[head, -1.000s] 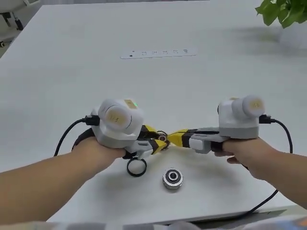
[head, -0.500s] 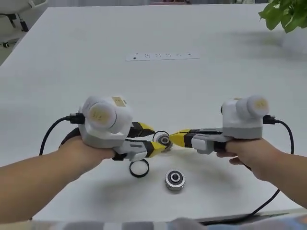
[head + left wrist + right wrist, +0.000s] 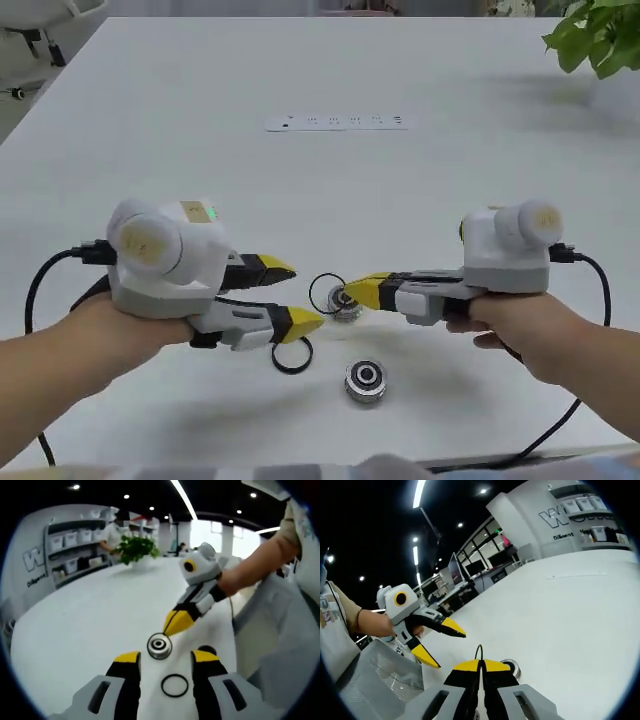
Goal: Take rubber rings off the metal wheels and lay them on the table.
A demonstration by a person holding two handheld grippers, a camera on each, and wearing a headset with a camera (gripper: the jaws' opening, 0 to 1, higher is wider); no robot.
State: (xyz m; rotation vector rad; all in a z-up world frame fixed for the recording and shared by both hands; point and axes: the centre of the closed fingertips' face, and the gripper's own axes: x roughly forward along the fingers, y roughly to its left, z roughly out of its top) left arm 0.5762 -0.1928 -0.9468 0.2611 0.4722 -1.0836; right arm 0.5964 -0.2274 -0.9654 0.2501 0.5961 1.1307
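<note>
My right gripper (image 3: 352, 291) is shut on a thin black rubber ring (image 3: 311, 293), which hangs from its yellow tips just above the table; in the right gripper view the ring (image 3: 480, 652) rises edge-on from the closed jaws (image 3: 480, 664). A metal wheel (image 3: 346, 306) lies on the table right under those tips. My left gripper (image 3: 290, 295) stands open to the left, apart from the wheel (image 3: 159, 646), which lies just ahead of its jaws (image 3: 165, 656). Another black ring (image 3: 292, 355) lies flat below it, beside a second metal wheel (image 3: 365, 380).
A white power strip (image 3: 338, 122) lies far back on the white table (image 3: 450, 180). A green plant (image 3: 598, 35) stands at the back right corner. Black cables trail from both grippers toward the table's near edge.
My left gripper has opened, let go of the wheel and drawn back to the left. The ring has come off the wheel and stays in my right gripper.
</note>
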